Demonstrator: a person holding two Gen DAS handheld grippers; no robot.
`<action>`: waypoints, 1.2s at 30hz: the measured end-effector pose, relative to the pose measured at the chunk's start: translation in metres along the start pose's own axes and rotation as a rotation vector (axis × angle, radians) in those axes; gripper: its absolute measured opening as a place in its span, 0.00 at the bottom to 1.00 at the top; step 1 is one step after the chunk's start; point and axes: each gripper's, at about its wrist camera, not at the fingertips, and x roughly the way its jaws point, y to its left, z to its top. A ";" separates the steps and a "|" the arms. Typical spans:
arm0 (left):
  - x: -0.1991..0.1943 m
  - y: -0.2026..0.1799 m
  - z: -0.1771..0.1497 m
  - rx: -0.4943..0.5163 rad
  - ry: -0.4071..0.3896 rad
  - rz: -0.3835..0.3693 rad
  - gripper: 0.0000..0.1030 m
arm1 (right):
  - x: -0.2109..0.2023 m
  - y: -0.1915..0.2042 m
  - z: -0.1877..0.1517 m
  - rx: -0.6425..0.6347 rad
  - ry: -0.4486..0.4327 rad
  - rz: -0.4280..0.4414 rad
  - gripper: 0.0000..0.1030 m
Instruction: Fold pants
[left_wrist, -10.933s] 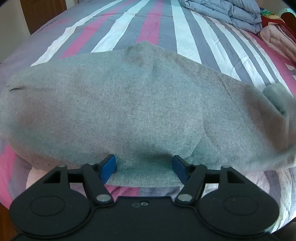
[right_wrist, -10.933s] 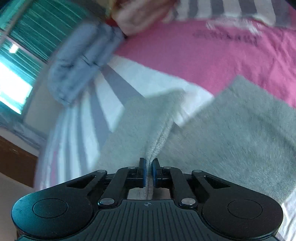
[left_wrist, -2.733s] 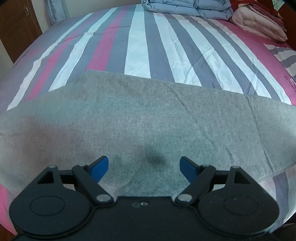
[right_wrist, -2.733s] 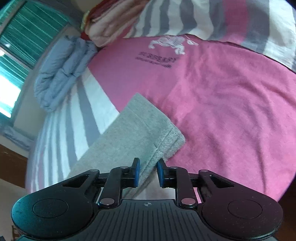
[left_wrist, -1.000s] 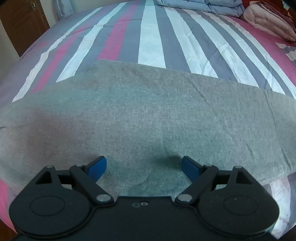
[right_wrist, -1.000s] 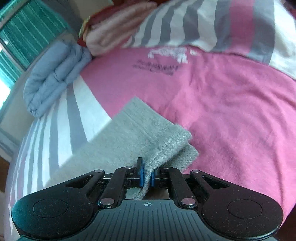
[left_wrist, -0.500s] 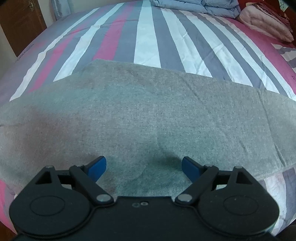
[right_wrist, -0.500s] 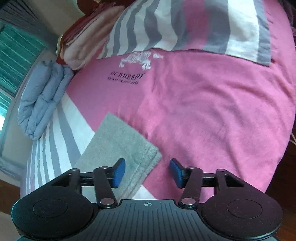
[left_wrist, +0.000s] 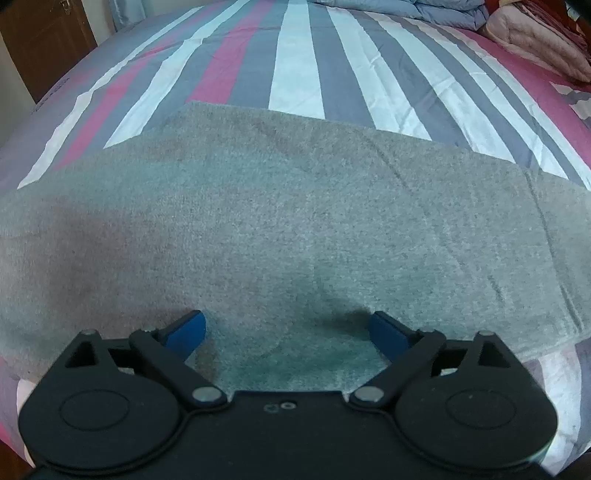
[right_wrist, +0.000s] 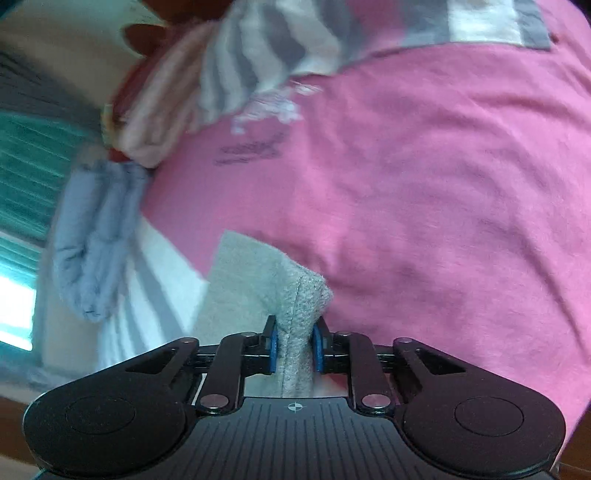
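The grey pants (left_wrist: 295, 206) lie flat in a wide band across the striped bed in the left wrist view. My left gripper (left_wrist: 286, 330) is open, its blue fingertips (left_wrist: 188, 326) resting low over the near edge of the cloth. In the right wrist view the pants' end (right_wrist: 258, 280) lies on the pink sheet, and a bunched fold of it stands up between the fingers. My right gripper (right_wrist: 294, 345) is shut on that fold of the grey pants. This view is motion-blurred.
The striped bed sheet (left_wrist: 295, 70) stretches beyond the pants. A folded blue quilt (right_wrist: 92, 236) and a pink blanket pile (right_wrist: 147, 122) lie toward the head of the bed. A striped pillow (right_wrist: 295, 40) sits beyond the pink sheet (right_wrist: 443, 184). A wooden door (left_wrist: 44, 40) stands far left.
My right gripper was open half a second ago; it has moved onto the pants' end and closed on a fold of it. The left gripper has stayed open and almost still.
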 end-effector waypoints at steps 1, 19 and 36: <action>0.000 0.001 0.000 -0.004 0.000 -0.003 0.88 | 0.002 0.003 -0.001 -0.032 0.013 -0.026 0.17; -0.010 0.031 0.000 -0.056 -0.028 -0.065 0.84 | -0.047 0.180 -0.092 -0.506 -0.041 0.241 0.17; -0.018 0.141 -0.004 -0.289 -0.036 -0.007 0.83 | 0.018 0.271 -0.315 -0.734 0.366 0.404 0.17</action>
